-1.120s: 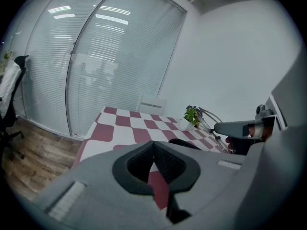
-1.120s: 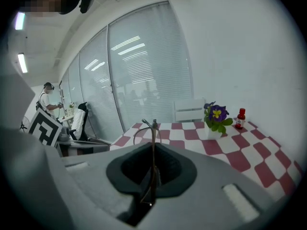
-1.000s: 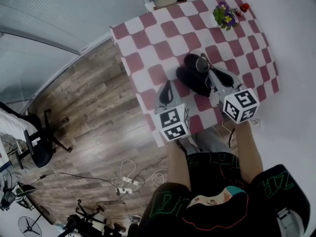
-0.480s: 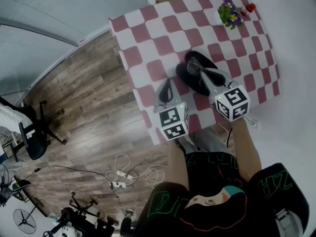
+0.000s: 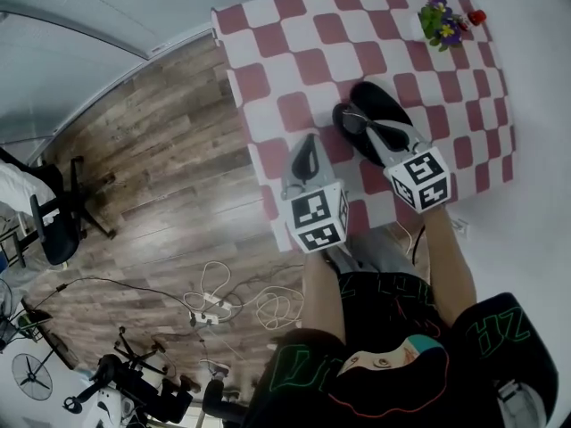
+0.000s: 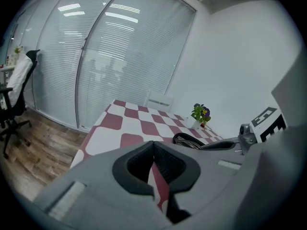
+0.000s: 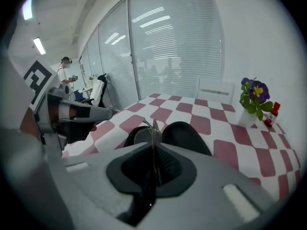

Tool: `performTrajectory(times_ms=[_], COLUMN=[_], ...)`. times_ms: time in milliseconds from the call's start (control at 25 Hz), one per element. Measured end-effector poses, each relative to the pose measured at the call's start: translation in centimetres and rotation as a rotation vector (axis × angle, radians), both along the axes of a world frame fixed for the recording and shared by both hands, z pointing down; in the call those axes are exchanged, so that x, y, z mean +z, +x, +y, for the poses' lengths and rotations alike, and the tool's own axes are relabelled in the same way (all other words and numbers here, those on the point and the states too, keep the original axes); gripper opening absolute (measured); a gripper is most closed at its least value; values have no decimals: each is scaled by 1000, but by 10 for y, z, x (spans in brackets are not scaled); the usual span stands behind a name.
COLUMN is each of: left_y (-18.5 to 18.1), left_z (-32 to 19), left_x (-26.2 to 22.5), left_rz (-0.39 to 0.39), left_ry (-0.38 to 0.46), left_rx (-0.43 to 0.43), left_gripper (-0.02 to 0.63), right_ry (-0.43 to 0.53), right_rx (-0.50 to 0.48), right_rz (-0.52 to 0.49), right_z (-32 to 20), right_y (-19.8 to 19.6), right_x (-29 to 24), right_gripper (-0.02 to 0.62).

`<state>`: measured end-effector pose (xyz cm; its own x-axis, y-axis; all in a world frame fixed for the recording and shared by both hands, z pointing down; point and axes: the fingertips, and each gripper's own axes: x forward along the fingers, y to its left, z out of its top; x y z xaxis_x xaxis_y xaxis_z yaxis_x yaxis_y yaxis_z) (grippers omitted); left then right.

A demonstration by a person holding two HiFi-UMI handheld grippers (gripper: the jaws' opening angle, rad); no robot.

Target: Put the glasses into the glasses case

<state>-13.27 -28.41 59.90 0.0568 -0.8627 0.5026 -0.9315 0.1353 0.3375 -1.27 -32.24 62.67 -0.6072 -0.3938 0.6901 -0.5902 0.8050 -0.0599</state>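
Two grippers over a table with a red-and-white checkered cloth (image 5: 294, 25). The right gripper (image 5: 361, 125) has its jaws pinched on the thin frame of the glasses (image 5: 351, 119), holding them right at the open black glasses case (image 5: 385, 107), which lies on the cloth toward the person's side of the table. Can't tell whether the glasses touch the case. The left gripper (image 5: 306, 141) is closed on nothing and sits just left of the case, over the cloth.

At the far right corner there's a small pot of purple and yellow flowers (image 5: 442, 20) with a little red thing (image 5: 477, 16) beside it. The room has a wood plank floor (image 5: 152, 150), a curved glass wall with blinds (image 6: 120, 56), a black office chair (image 5: 53, 230), cables (image 5: 214, 306) strewn on the floor and a fan (image 5: 36, 382) in the corner.
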Motion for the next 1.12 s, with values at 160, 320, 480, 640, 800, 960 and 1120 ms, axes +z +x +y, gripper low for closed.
performTrajectory(times_ms=[160, 320, 480, 640, 800, 960, 1120], left_y=[-1, -4, -4, -4, -8, -11, -14], left_z=[2, 6, 4, 7, 6, 6, -3], left_x=[-2, -6, -13, -15, -23, -40, -62], left_rz=[-3, 6, 6, 4, 1, -1, -21], left_ry=[5, 13, 33, 38, 59, 97, 151], left_rx=[-1, -4, -5, 7, 10, 15, 23], left_gripper=[8, 8, 8, 8, 8, 8, 8], right_ry=[-35, -120, -129, -96, -55, -10, 44], right_rx=[-13, 15, 7, 3, 45, 113, 167], right_rz=[-5, -11, 11, 46, 58, 45, -9], right_z=[3, 7, 6, 7, 4, 5, -4], right_y=[-5, -8, -9, -8, -1, 12, 19], right_x=[6, 15, 20, 20, 15, -3, -31], right_gripper=[17, 17, 17, 43, 69, 69, 67])
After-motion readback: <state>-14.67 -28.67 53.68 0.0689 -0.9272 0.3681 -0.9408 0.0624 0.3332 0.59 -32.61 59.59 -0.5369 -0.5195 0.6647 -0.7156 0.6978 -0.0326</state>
